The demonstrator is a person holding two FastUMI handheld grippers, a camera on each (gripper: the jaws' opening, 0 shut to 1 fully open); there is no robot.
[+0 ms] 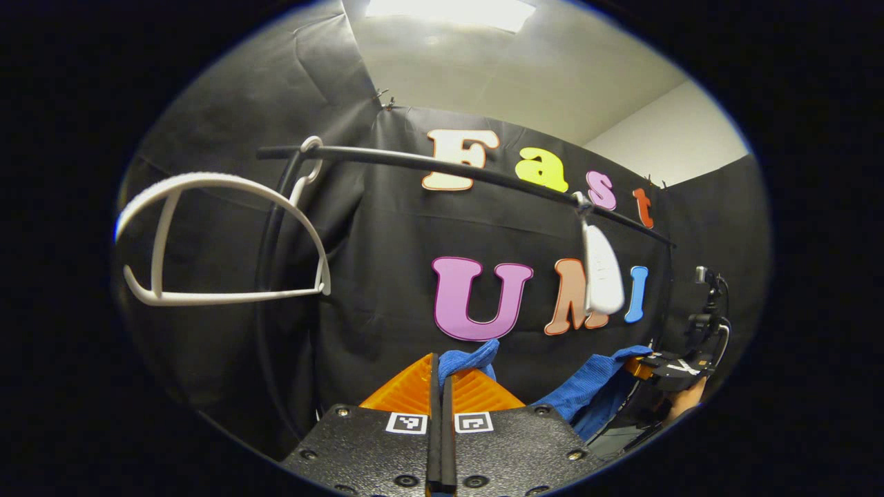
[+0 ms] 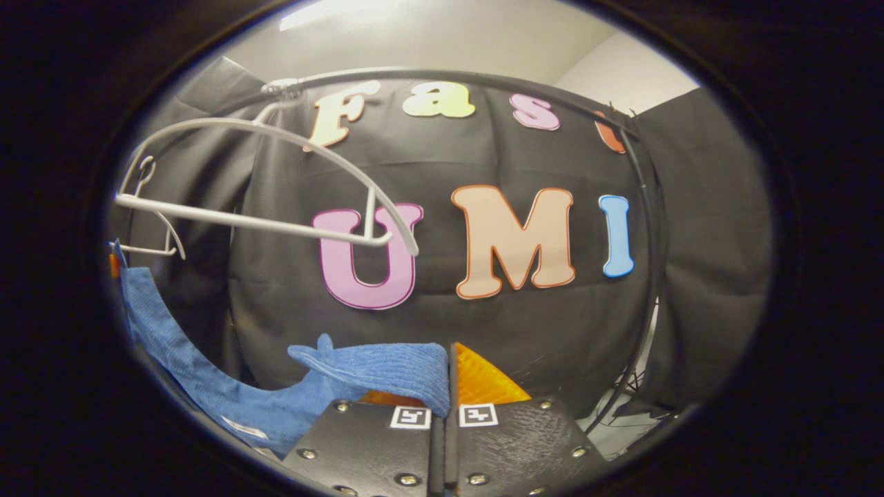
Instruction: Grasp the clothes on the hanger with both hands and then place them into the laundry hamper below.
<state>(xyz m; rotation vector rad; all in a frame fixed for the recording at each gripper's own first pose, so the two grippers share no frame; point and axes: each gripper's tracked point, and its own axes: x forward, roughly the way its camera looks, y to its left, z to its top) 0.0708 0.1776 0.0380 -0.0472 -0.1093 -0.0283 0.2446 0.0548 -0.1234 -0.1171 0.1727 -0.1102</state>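
At the bottom centre of the left gripper view, the left claw (image 1: 440, 386) is clamped together on a fold of the blue knitted cloth garment (image 1: 587, 390); the garment stretches lower right to the far claw, near a hand (image 1: 680, 400); at the bottom centre of the right gripper view, the right claw (image 2: 449, 376) is clamped on its other end. The garment's long axis runs between the claws, sagging lower left; above hang the bare white plastic hanger (image 2: 276, 186) and black metal rail (image 1: 449, 166); I judge the hamper lies below both claws.
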